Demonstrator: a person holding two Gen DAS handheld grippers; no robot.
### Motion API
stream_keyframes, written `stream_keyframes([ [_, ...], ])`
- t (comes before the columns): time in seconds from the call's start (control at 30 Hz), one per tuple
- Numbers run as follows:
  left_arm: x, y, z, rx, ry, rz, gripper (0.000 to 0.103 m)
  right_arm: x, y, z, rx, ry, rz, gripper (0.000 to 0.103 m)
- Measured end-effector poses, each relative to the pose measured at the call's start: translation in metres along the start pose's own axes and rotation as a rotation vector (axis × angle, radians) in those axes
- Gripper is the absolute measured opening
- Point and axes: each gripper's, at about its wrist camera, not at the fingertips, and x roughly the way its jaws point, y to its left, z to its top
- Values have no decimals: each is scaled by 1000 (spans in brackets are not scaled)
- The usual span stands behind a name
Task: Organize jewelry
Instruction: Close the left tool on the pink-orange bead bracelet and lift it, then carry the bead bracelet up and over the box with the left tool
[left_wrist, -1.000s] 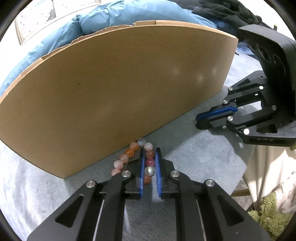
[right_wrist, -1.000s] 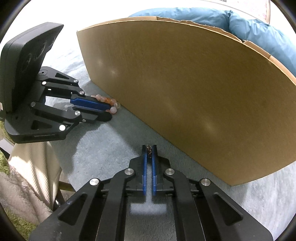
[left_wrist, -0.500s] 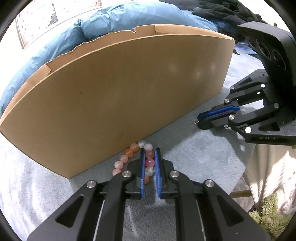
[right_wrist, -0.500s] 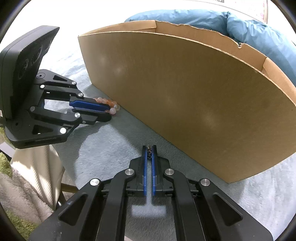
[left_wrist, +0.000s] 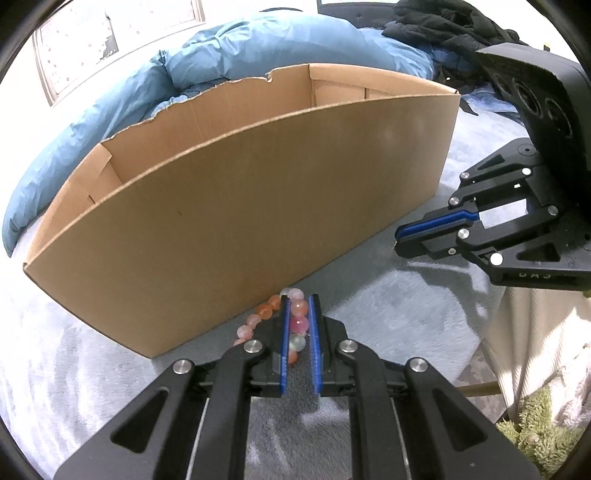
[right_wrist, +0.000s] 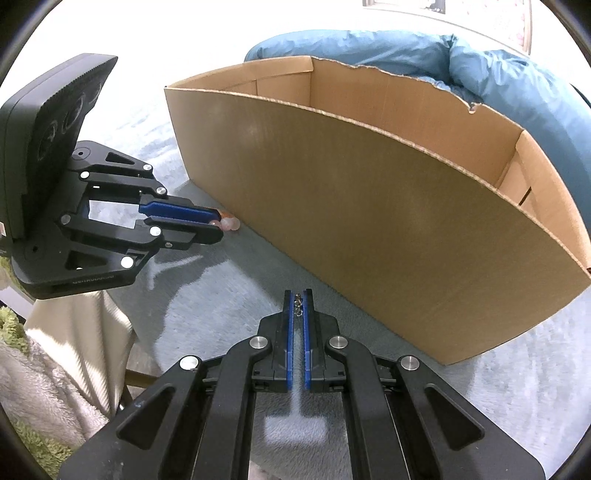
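Grey blanket (left_wrist: 388, 306) lies under both tools: left tool (left_wrist: 298, 301) is clamped on beads (left_wrist: 298, 325), right tool (right_wrist: 297, 295) on chain (right_wrist: 297, 306). Both should be lifted clear of the box (left_wrist: 240, 221) wall before release.

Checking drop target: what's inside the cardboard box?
Only bare inner walls of the cardboard box show, nothing in it visibly. Its floor is hidden by the near wall. Behind it lies a blue duvet.

A soft pale grey-blue fleece blanket (left_wrist: 388, 306) covers the surface, with a puffy blue quilted duvet (left_wrist: 258, 44) heaped behind, dark crumpled clothing (left_wrist: 443, 26) at its end and a shaggy green rug (right_wrist: 11, 325) below.
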Motion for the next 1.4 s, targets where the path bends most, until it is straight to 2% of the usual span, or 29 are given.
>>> stream_keyframes([
  [1.03, -21, -4, 2, 4, -33, 26, 9, -21, 13, 4, 1, -41, -23, 2],
  [1.4, -36, -4, 5, 4, -67, 36, 9, -31, 16, 2, 17, -64, -30, 2],
])
